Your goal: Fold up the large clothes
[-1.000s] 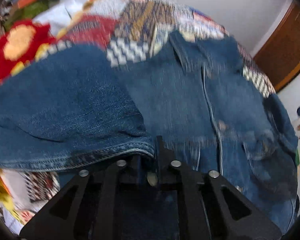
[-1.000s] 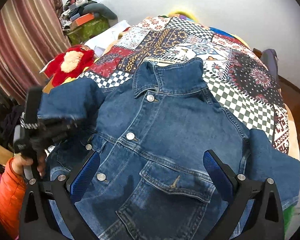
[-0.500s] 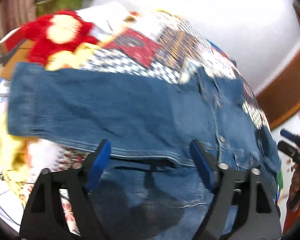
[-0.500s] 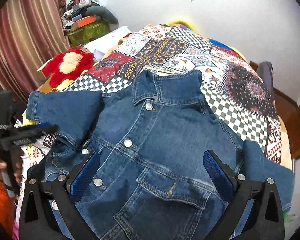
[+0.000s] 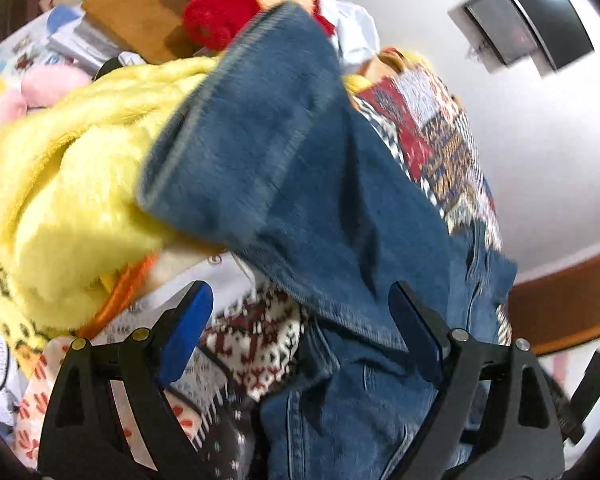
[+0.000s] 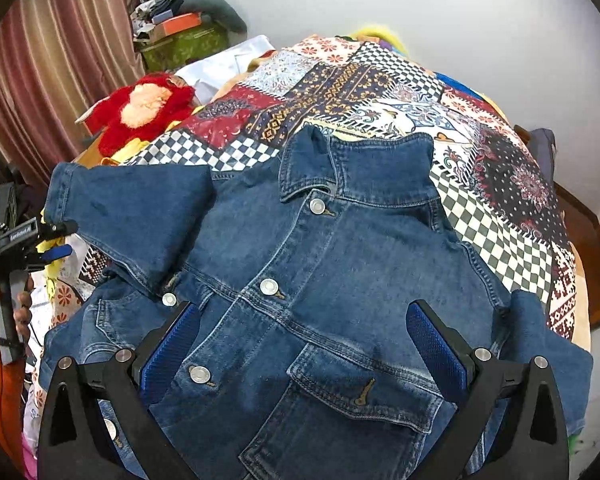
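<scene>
Two handheld black grippers with blue pads are seen over a dark blue denim jacket (image 6: 300,280), which is spread front-up and buttoned on a bed covered by a patchwork quilt of checked and floral squares (image 6: 380,92). The left gripper (image 5: 300,332) is held with its jaws wide apart and nothing pressed between the pads; in the right wrist view it is seen at the bed's edge, gripped by a hand (image 6: 4,312) above an orange sleeve, just beside the cuff end of the sleeve on that side. That denim sleeve (image 6: 132,216) is laid out sideways, its cuff resting over a fluffy yellow blanket (image 5: 68,184) at the bed's side, close to a red plush toy (image 6: 140,112). The right gripper (image 6: 300,344) hangs above the chest pocket (image 6: 364,388) with its jaws likewise spread wide and no cloth caught between them. The jacket's other sleeve (image 6: 548,352) is seen hanging off the near corner on the opposite side. The step in hand is judged to be the arranging of the sleeves before the first fold: the garment is flattened, but no fold across the body is yet made. For the next move, a sleeve cuff or side seam would need to be pinched firmly, both denim layers taken together, and carried across the chest without the collar (image 6: 356,164) being dragged out of line.
</scene>
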`<state>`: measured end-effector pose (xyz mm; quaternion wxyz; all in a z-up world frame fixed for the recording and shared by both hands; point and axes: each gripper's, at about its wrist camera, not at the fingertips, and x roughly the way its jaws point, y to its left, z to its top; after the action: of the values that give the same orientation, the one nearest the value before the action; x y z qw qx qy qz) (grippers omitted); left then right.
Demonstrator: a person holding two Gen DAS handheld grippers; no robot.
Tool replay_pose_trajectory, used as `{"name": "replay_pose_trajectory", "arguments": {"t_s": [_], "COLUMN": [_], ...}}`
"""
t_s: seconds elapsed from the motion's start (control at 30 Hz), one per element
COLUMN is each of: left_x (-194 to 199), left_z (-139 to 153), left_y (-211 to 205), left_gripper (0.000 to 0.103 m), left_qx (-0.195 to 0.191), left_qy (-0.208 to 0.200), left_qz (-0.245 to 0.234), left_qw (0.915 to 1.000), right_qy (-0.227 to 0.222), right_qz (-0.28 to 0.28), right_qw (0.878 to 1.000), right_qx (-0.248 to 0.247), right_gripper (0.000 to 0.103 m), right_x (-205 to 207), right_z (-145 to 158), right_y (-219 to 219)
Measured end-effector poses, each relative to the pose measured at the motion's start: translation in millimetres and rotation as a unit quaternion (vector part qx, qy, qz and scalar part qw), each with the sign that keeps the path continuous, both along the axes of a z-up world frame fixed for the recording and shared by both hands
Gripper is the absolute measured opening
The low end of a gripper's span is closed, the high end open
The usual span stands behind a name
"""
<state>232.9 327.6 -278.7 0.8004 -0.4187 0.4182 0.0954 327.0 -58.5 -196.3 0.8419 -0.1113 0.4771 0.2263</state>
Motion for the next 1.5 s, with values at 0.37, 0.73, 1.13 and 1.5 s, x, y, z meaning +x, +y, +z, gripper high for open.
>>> {"name": "replay_pose_trajectory", "arguments": {"t_s": [0.37,0.73,1.13,1.5], "left_x": [25,39,96,135], "left_z": [11,114,208,163], "left_y": [-4,-73,-209,-355], "left_gripper": [0.036,0.017,0.017,0.017], "left_qx": [0.184,0.326,0.321,0.28], "left_qy": [0.048,-0.04,-0.187,-0.157], "left_qz": [0.018,-0.044,-0.186,-0.365], "left_qw": [0.9816,0.9434,0.9095,0.8741], "right_qy": [0.02,0.0,-0.023,-0.018], "right_qz": [-0.02,-0.038,-0.081,-0.128], "right_qw": [1.0,0.999,0.995,0.987], "right_qx": [0.0,0.019,0.06,0.092], "right_gripper": [0.103,0.103,0.103,0.103], "right_x": [10,9,3,0], "right_z": [-11,6,36,48], "right_y": [-9,-39,-101,-163]}}
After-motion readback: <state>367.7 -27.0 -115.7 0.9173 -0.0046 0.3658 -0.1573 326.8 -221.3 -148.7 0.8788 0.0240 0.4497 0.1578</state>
